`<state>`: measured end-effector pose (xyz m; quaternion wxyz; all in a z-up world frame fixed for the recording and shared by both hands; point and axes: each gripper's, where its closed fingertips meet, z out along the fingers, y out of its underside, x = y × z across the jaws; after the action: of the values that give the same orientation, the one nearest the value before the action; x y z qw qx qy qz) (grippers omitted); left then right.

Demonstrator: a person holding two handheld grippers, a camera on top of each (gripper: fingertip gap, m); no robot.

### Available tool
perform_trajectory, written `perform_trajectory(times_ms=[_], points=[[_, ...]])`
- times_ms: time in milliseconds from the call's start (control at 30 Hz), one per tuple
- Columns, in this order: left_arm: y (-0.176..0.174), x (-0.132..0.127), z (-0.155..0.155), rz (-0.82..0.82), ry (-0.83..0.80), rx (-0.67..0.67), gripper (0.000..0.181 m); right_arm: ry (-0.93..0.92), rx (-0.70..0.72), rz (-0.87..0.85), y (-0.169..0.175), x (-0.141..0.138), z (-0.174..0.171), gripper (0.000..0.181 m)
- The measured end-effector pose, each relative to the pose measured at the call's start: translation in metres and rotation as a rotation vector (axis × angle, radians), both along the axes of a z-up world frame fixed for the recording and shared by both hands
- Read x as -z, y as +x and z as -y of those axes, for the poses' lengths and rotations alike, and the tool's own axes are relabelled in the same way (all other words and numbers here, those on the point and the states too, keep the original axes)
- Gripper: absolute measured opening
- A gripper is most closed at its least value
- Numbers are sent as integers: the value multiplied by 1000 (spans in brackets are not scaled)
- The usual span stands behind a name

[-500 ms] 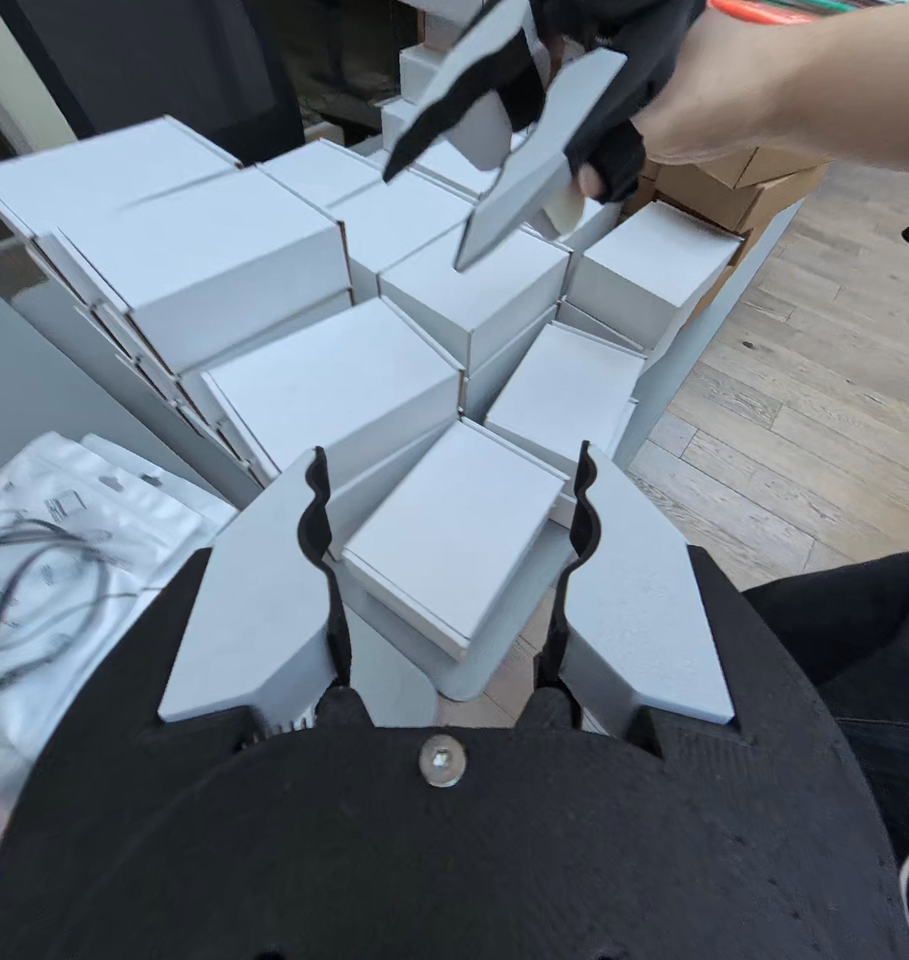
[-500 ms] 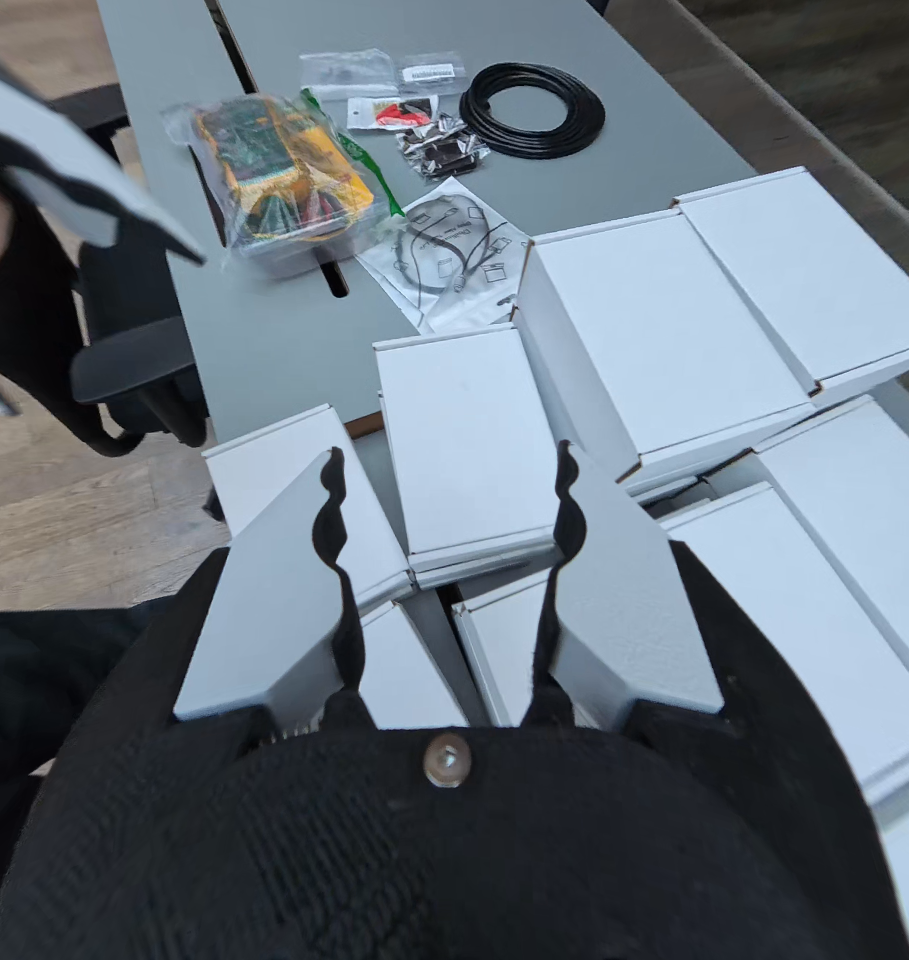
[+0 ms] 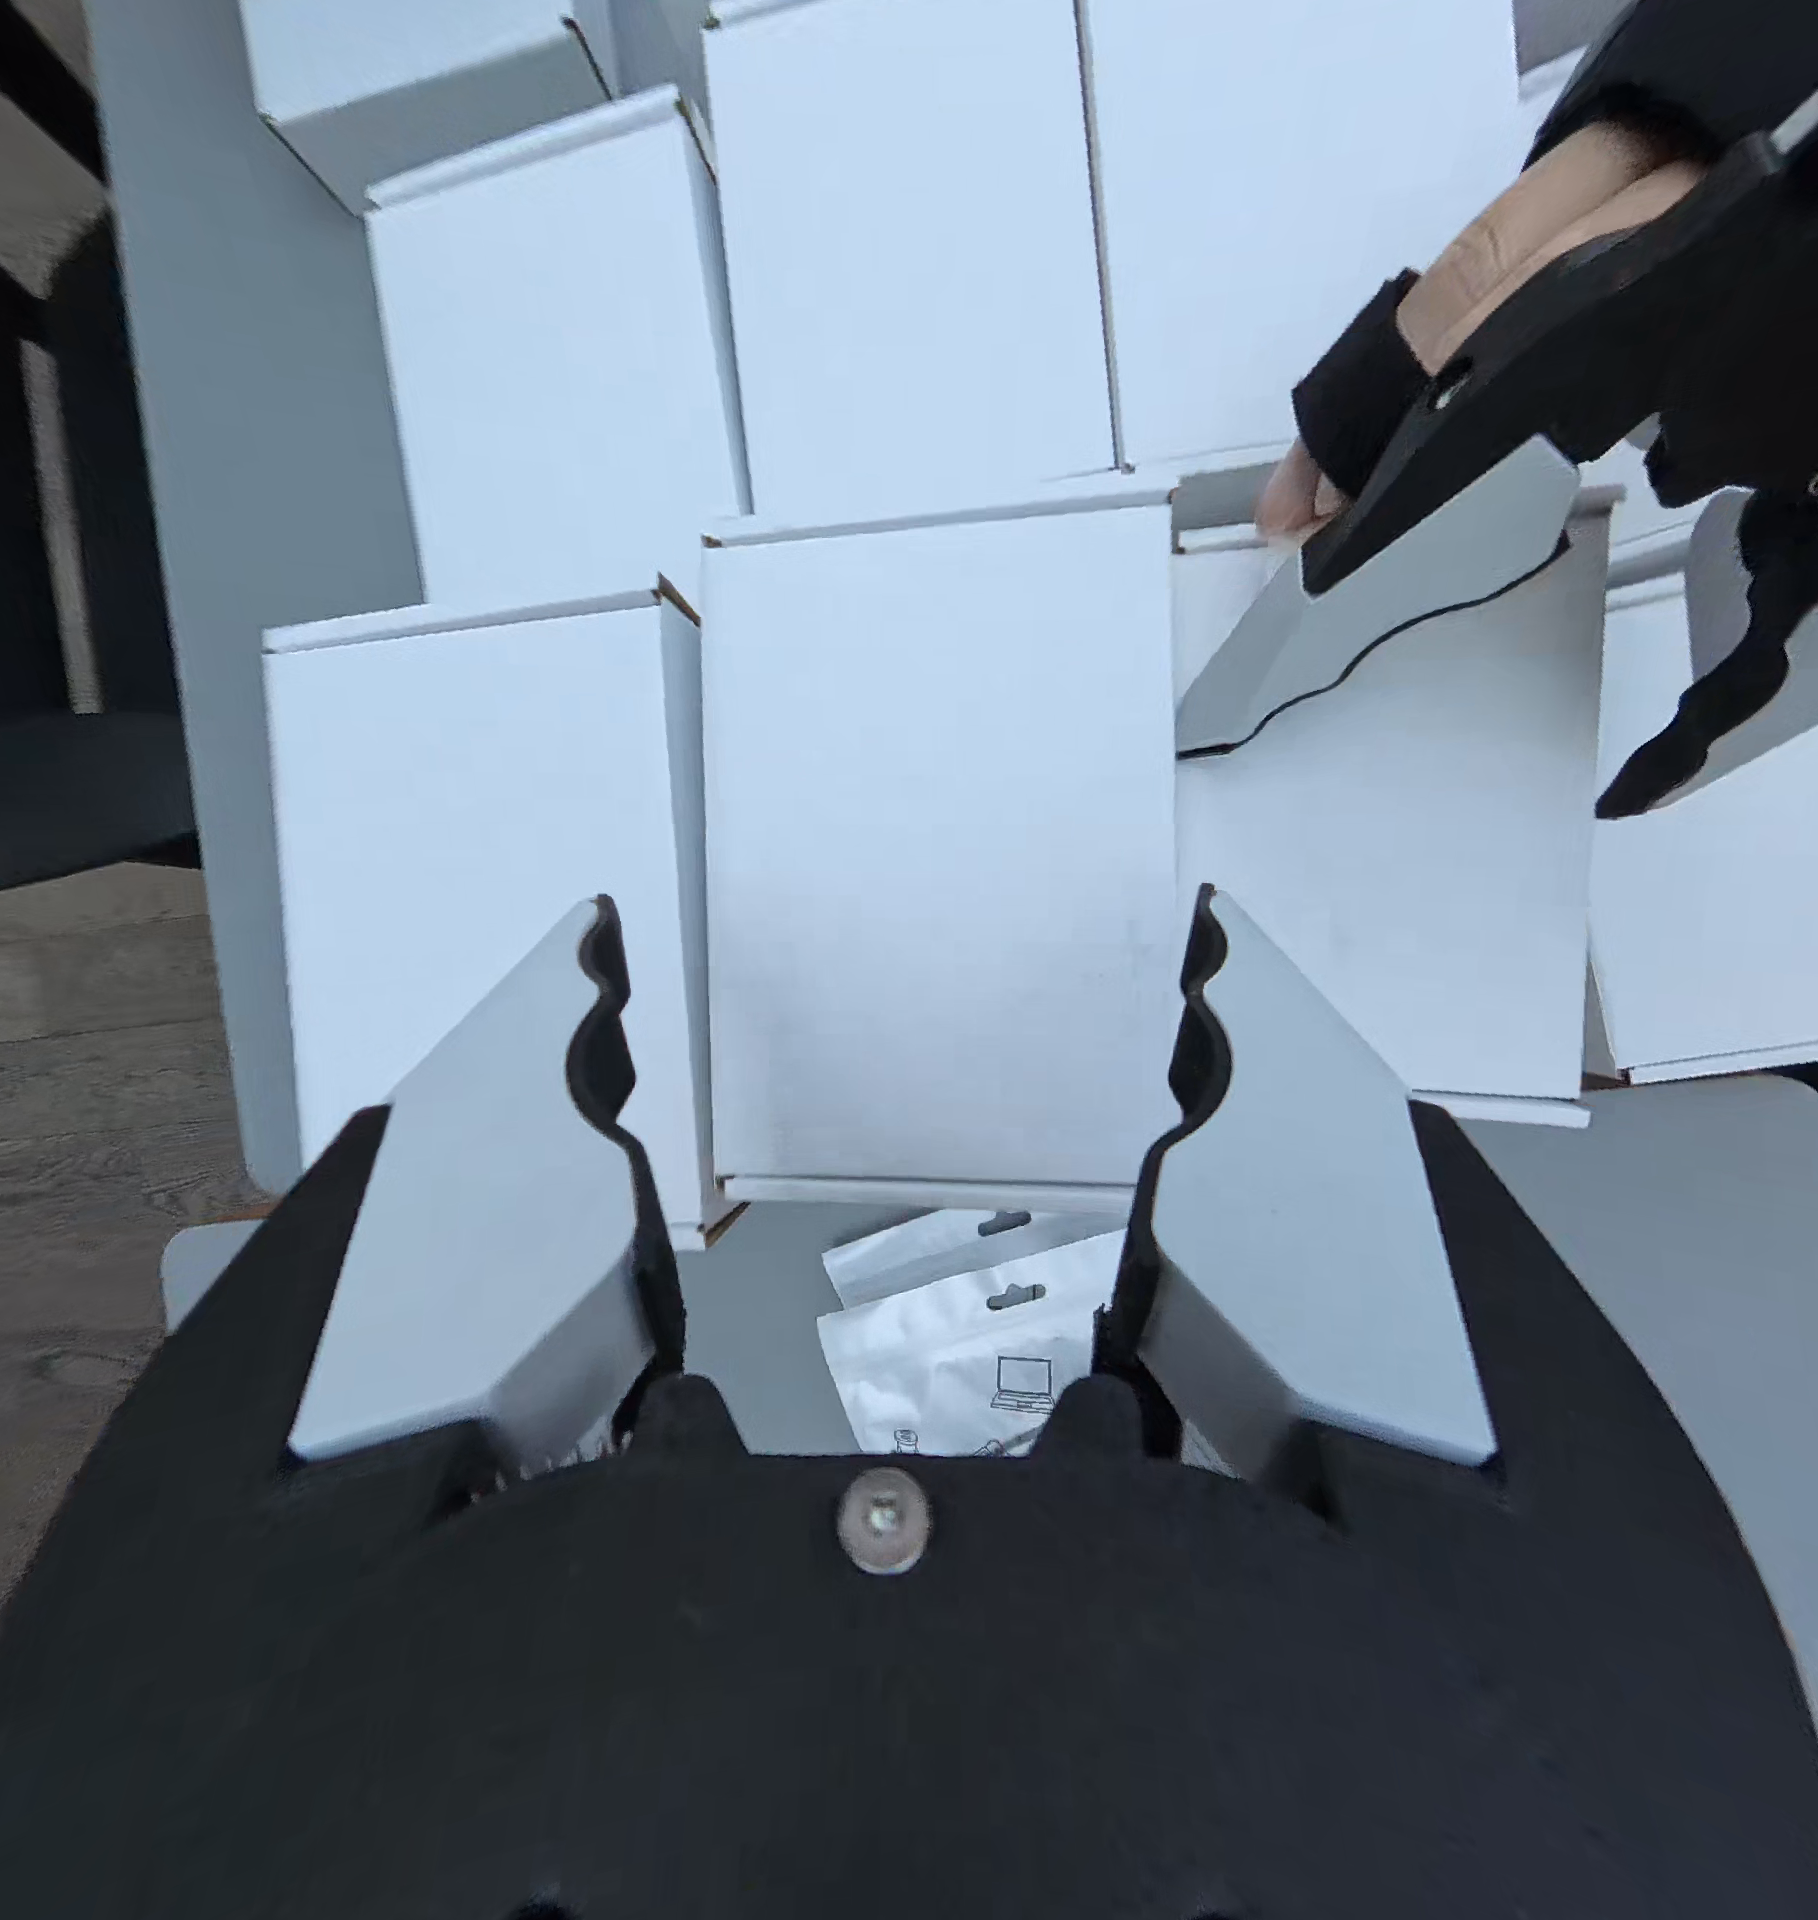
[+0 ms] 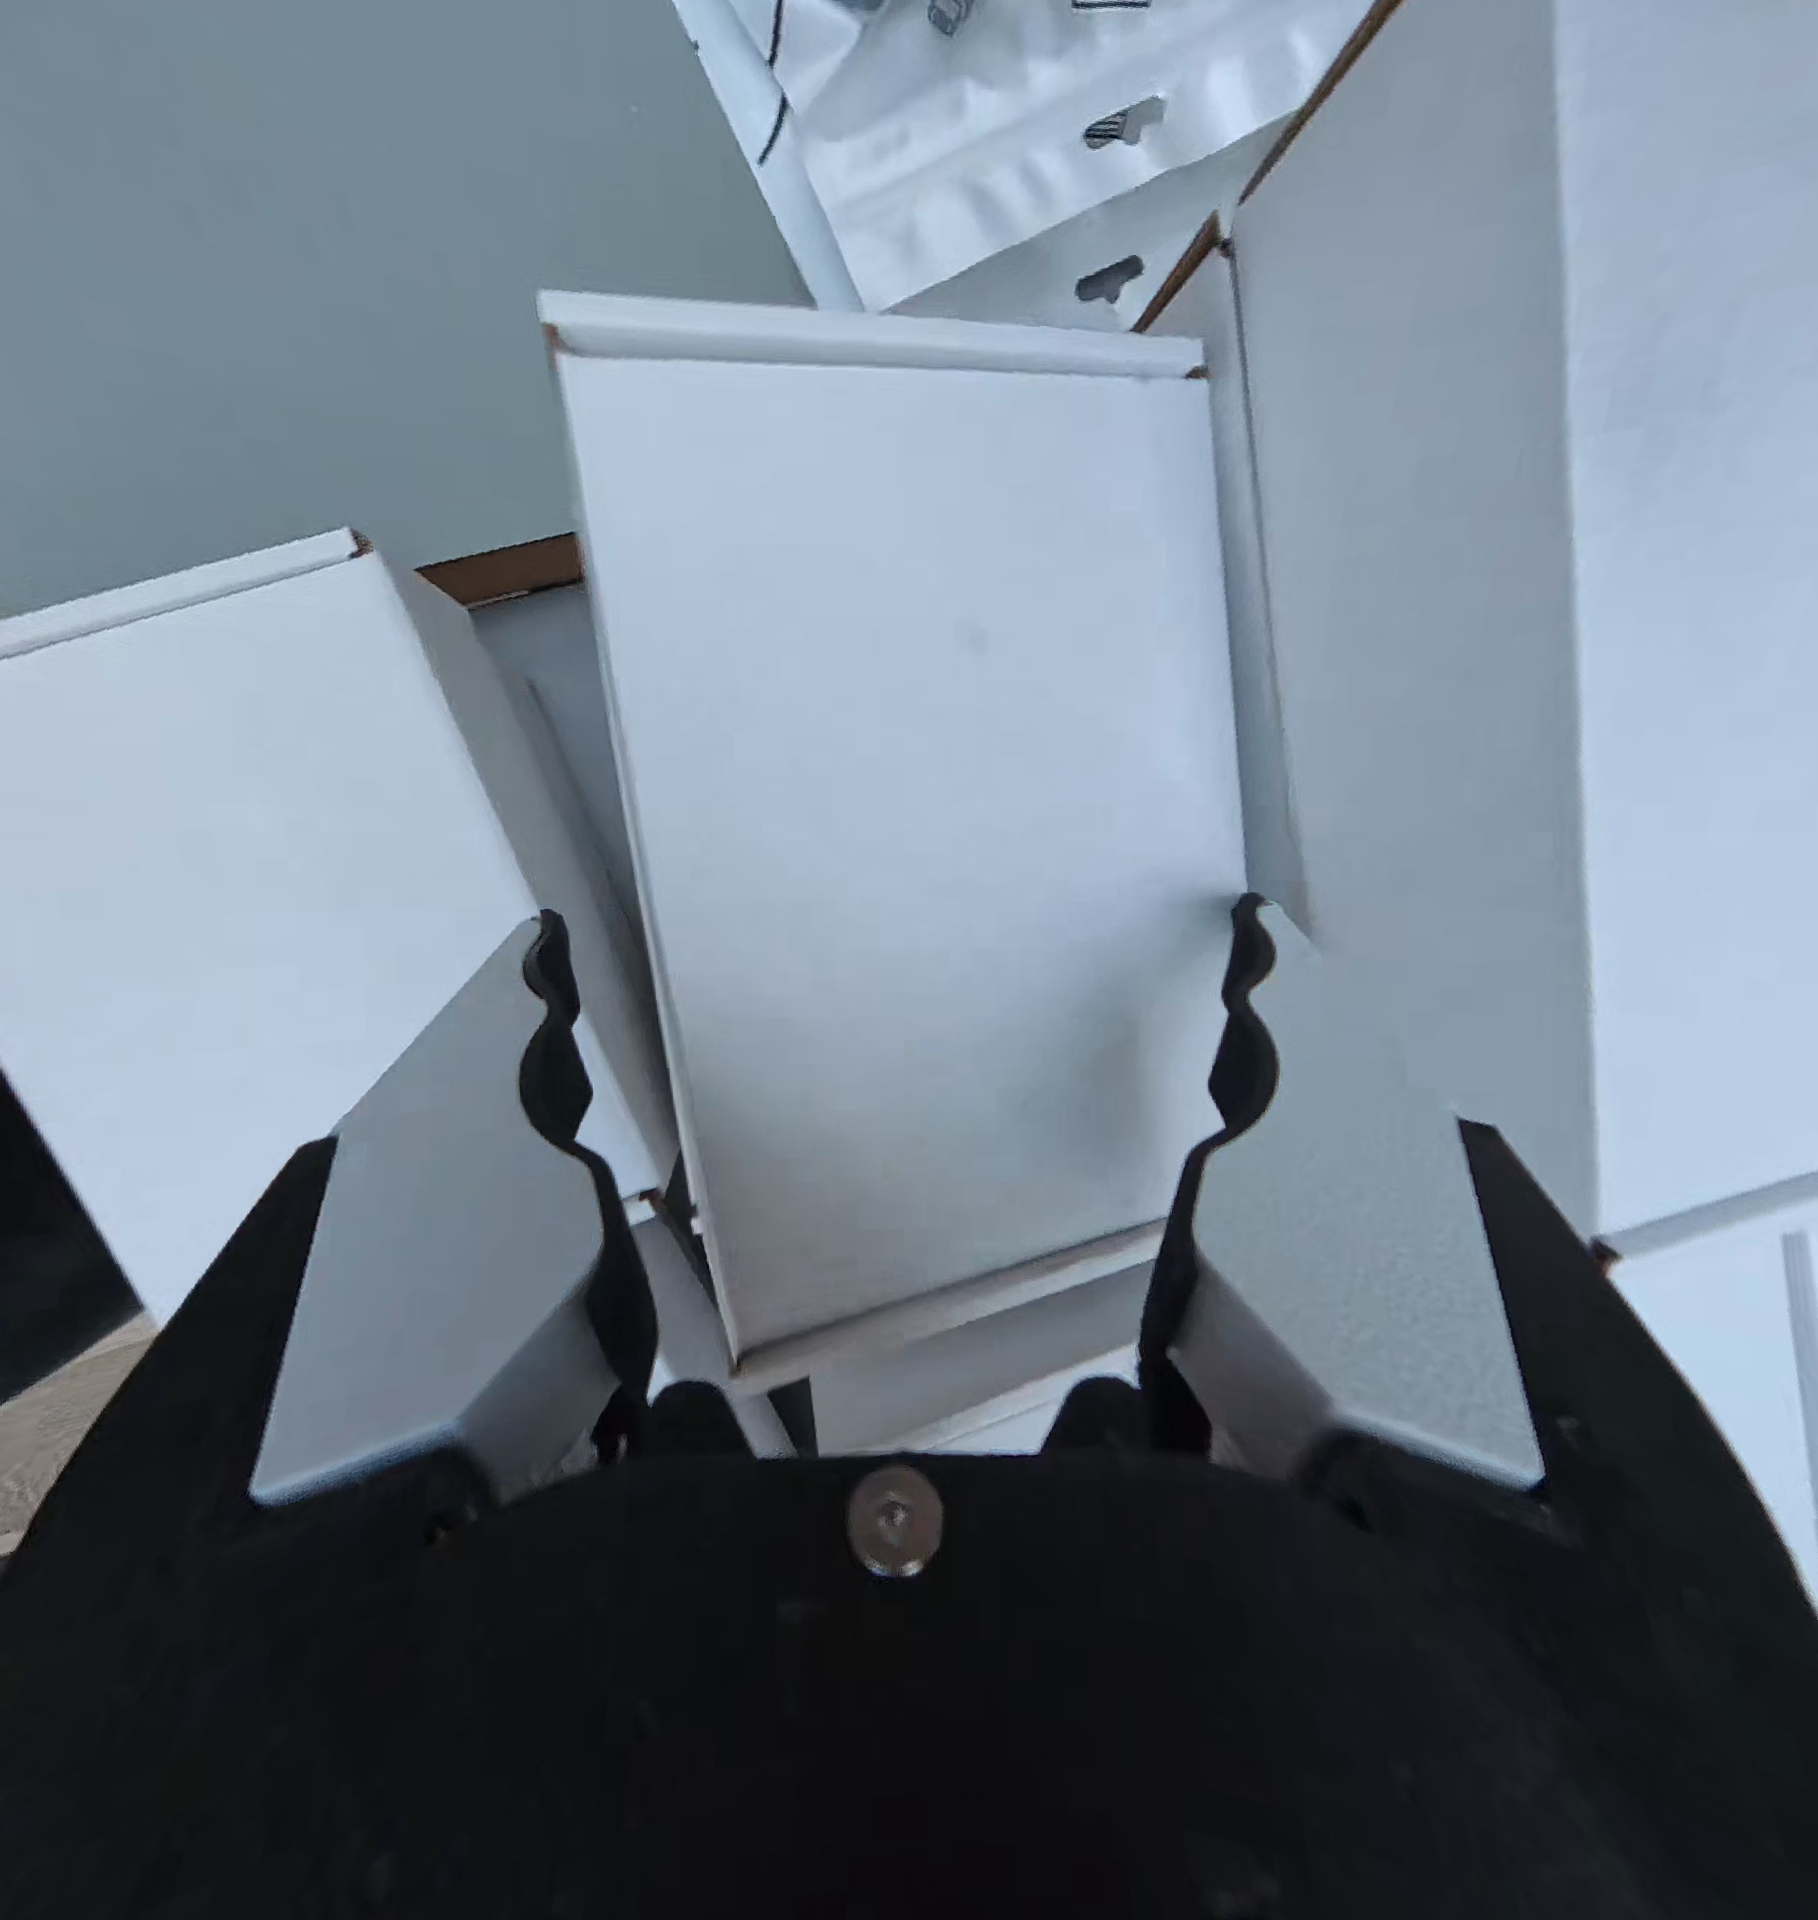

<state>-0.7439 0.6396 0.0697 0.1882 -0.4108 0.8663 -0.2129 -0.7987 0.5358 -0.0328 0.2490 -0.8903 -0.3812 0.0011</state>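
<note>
Left wrist view, left gripper (image 3: 905, 914) agape, white box (image 3: 936, 831)

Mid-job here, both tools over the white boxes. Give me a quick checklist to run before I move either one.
1. Is the left tool open and empty: ok.
2. Is the right tool open and empty: ok.
3. Is the left tool centred on the middle box: ok, its fingers frame it.
4. Is the right tool centred on the tilted box: ok.
5. Is there room between the right tool's right fingertip and the larger box: cannot tell.
6. Are the tools apart from each other: ok, they sit over neighbouring boxes.
</note>
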Motion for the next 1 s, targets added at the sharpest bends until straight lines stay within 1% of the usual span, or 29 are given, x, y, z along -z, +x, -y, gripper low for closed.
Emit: perform_trajectory(times_ms=[100,167,200,267,300,400,433,533,600,633,667,733,800,833,867,900,933,967,1000], points=[[5,23,5,-64,15,55,106,-44,107,5,4,7,-6,125],[3,35,9,-81,24,80,107,-36,131,32,6,10,-8,126],[3,39,10,-75,32,82,111,-46,134,35,6,10,-6,125],[4,43,9,-49,83,69,111,-84,145,40,5,9,0,124],[5,44,6,-38,124,61,107,-91,143,37,4,7,3,123],[4,45,8,-22,187,53,102,-77,134,66,3,1,13,123],[3,45,10,-12,189,51,99,-70,134,86,4,-2,16,123],[5,44,10,14,155,10,100,-27,133,130,5,-14,26,121],[7,49,9,3,140,-34,116,-1,138,133,2,-24,31,121],[8,51,9,5,146,-44,117,24,140,127,-1,-31,31,121],[10,51,8,10,159,-54,115,47,140,125,-4,-38,31,121],[14,50,4,23,201,-82,103,95,140,158,-6,-55,33,121],[13,50,6,15,222,-90,103,117,155,190,-3,-69,43,120],[11,50,7,15,228,-94,102,126,174,201,0,-75,50,117],[10,49,10,17,229,-103,100,129,196,207,5,-81,59,107],[8,47,12,21,228,-124,98,135,213,195,8,-87,69,63],[6,46,15,26,222,-151,95,203,258,210,18,-99,74,36],[5,44,19,37,206,-178,93,268,292,195,27,-109,79,35],[3,42,22,46,193,-211,92,288,327,149,34,-112,85,37]])
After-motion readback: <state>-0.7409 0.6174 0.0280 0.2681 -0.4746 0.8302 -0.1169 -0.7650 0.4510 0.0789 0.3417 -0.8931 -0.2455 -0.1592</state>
